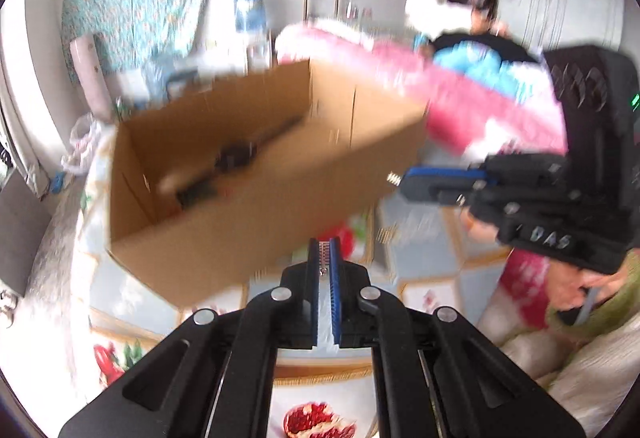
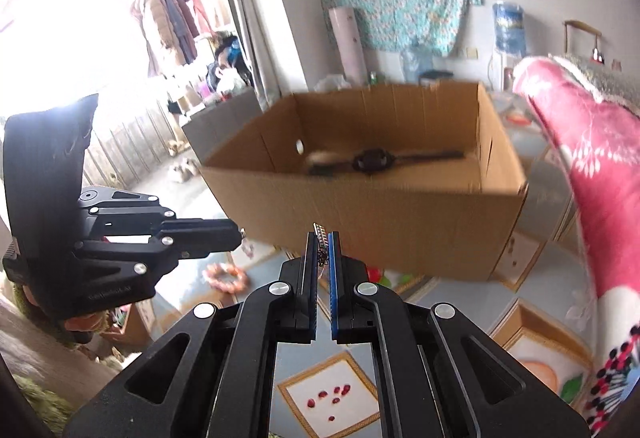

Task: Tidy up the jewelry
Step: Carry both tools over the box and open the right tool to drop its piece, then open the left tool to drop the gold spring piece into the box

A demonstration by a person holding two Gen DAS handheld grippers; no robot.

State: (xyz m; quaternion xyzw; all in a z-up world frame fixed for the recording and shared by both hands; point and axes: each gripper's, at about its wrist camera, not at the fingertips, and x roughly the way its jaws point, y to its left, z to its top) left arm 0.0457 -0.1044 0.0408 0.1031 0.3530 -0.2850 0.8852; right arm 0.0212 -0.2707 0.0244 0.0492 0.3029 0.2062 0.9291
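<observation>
Right wrist view, right gripper (image 2: 322,238) jaws pinching small jewelry piece (image 2: 319,231) at tips, left gripper (image 1: 325,244) jaws closed.

A fruit-patterned cloth (image 2: 440,302) carries an open cardboard box (image 2: 360,222) mid-frame and a pink beaded bracelet (image 2: 226,277) at lower left.

One cardboard box (image 2: 372,174), two grippers, one pink bead bracelet (image 2: 227,277), one water jug (image 2: 509,27).
</observation>
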